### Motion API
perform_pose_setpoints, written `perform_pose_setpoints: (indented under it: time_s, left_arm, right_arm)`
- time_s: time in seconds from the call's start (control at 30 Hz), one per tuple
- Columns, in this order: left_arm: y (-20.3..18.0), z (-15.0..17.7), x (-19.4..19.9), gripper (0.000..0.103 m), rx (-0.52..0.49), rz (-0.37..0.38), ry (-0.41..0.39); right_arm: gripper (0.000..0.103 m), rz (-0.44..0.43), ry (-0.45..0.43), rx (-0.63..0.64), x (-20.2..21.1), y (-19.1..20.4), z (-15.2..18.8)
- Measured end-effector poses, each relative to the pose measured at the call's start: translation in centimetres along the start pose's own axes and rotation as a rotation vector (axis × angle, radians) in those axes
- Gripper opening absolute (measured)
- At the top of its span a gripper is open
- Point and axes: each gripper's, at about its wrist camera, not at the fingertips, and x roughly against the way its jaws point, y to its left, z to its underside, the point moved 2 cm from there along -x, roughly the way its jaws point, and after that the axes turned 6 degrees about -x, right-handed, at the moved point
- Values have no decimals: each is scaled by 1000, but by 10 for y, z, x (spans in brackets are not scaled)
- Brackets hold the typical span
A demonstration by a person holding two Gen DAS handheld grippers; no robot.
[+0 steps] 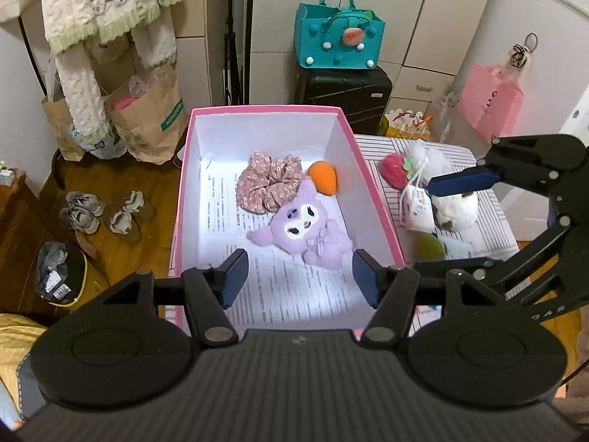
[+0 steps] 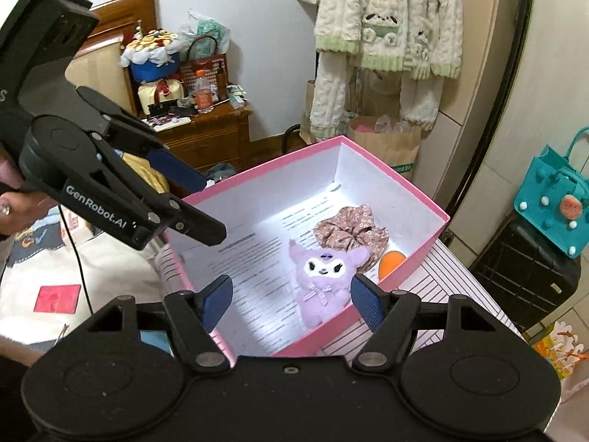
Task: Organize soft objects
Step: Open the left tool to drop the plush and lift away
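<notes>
While both tongs, left (image 1: 300, 276) and right (image 2: 291, 304), are gaping apart, a purple plush doll (image 1: 302, 230) is lying mid-frame inside the pink cardboard box (image 1: 371, 184).

left gripper (image 1: 300, 276) jaws apart, empty | pink box (image 1: 364, 169) holds purple plush (image 1: 302, 228) (scrunchie (image 1: 267, 180) touching it)

Both hand-held grippers, the left gripper (image 1: 300, 276) and the right gripper (image 2: 291, 302), are hovering with jaws spread wide, gripping nothing.
</notes>
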Motion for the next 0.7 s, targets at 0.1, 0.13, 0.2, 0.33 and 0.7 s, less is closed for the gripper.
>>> perform_pose_setpoints:
  time_s: [0.1,0.13,0.2,0.33,0.7]
  left_arm:
    - [-8,8,12,63,-20,-2,-3]
    - [-10,10,15,63,-27,-1,-2]
    - [-16,16,23,64,-43,-2,-2]
    - [-27,24,36,66,-78,-8,-6]
    - [-61,52,69,71,-123,1,-52]
  right_arm:
    - [76,16,-15,17,12,10,6]
    - [76,18,-22,25,17,13,8]
    - [76,21,-36,33,26,18,12]
    - [76,36,-57,58,44,28,19]
    - [76,43,-105,132,94,47,54]
